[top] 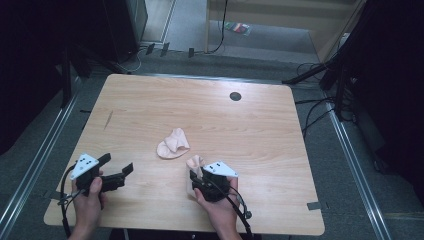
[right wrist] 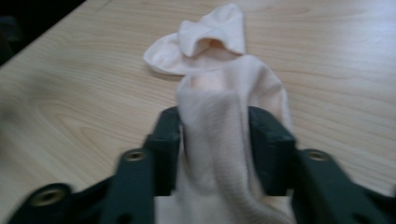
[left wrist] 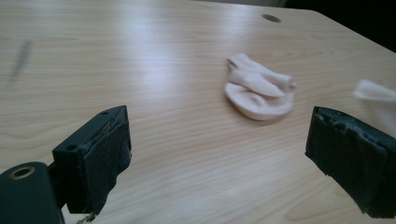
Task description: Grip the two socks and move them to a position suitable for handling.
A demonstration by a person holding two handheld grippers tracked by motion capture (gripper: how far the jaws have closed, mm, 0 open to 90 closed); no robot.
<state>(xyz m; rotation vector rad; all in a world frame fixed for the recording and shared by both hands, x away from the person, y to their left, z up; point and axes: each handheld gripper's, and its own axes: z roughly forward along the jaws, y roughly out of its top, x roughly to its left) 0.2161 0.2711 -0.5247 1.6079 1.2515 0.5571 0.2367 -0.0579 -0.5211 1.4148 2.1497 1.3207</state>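
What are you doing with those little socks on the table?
A person holds a black gripper in each hand at a wooden table. The right gripper has one pale pink sock between its jaws, and the sock's far end lies on the wood. A second sock lies crumpled in the middle of the table, untouched. The left gripper is open with nothing in it and points toward that second sock.
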